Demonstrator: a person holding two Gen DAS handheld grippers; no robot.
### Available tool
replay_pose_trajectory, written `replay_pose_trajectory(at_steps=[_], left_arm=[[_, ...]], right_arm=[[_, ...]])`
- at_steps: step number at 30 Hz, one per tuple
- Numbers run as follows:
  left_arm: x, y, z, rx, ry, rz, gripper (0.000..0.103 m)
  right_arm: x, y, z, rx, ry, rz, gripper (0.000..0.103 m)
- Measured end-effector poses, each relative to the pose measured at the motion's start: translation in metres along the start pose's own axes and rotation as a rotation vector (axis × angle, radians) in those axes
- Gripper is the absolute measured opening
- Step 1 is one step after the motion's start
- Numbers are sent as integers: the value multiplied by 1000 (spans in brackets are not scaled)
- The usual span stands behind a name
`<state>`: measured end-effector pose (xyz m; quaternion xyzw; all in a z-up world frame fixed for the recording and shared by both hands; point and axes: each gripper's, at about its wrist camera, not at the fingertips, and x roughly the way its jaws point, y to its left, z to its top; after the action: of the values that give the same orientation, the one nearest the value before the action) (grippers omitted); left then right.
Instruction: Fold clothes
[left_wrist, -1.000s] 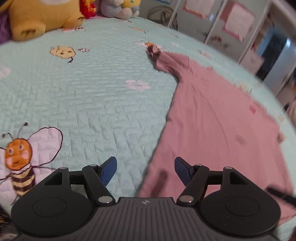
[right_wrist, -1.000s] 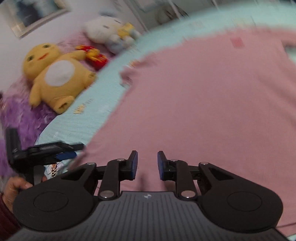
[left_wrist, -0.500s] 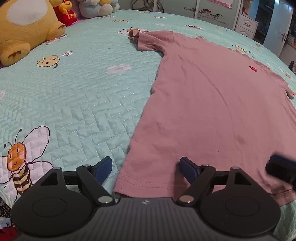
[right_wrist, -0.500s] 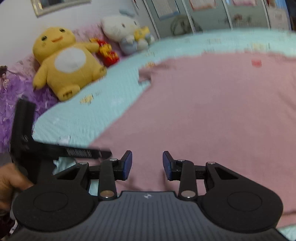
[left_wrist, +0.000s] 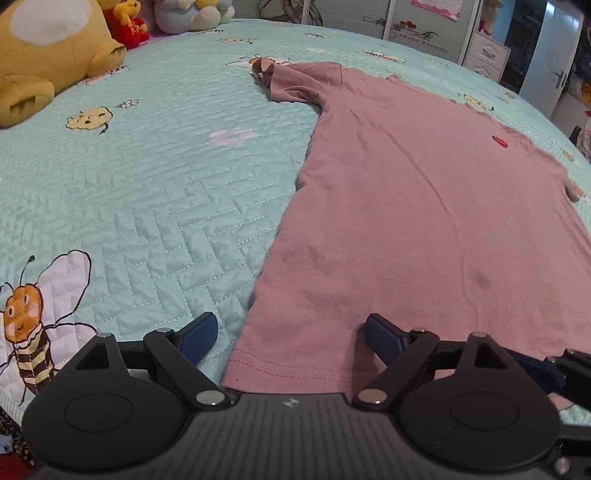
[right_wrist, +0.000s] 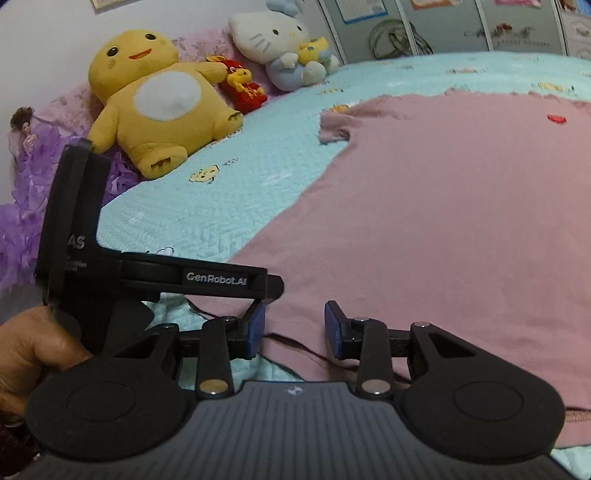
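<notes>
- Over the last second the left claw (left_wrist: 286, 338) has dropped to the near hem of the pink T-shirt (left_wrist: 417, 206). Its jaws are spread wide, one blue pad over the quilt and the other over the cloth, so the shirt's near left corner lies between them.
- The right claw (right_wrist: 294, 329) has opened from a narrow gap to a moderate one and now sits low over the same hem further right, pinching nothing. The left tool's body and the person's hand (right_wrist: 35, 350) show at its left.
- Both views have gone from blurred to sharp, so I judge the tools have slowed and settled at the hem, placed for a grip on it.
- The shirt lies spread flat, front up, a small red emblem (left_wrist: 499, 141) on the chest, the left sleeve (left_wrist: 291, 83) slightly bunched at the far end; no fold shows in it.
- It rests on a bed with a mint quilted bedspread (left_wrist: 155, 177) printed with bees and flowers.
- Far left: a yellow plush (right_wrist: 155, 99), a small red toy (right_wrist: 242, 83) and a white cat plush (right_wrist: 280, 44); beyond, wardrobe doors (left_wrist: 417, 26).
</notes>
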<state>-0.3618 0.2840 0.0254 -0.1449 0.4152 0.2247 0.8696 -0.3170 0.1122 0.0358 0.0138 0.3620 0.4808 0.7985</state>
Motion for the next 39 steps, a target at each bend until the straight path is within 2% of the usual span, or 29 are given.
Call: replay_pose_trajectory(at_steps=[8,14,16,22,28,32,35,39], left_arm=[[1,-1,-1,20,-5,-7,93],[2,-1,-1,23,-6,-5,94],[2,-1,-1,24,-8,-4,94],[1,-1,-3,27,-19,-7,94],[1,0,-5,29,-32,-15,95],[-2,6,-7,22,-49,-57,97],[-5,17,-7,-10,-60,-116,97],[-7,27,-4,-74,-55,-164,94]], right_arm=[[3,5,-6,-21,41,26,37],[-28,-22,-11,70,-62,-57,37],[-29,-35,-19,125,-35,-87,37],[-40,-42,-24,187,-50,-34,37],[-61,-46,-22,213,-110,-53,37],[-53,-59,-32,257,-30,-79,38],[-63,-63,-32,293,-54,-49,39],[-77,-72,-30,319,-131,-47,41]])
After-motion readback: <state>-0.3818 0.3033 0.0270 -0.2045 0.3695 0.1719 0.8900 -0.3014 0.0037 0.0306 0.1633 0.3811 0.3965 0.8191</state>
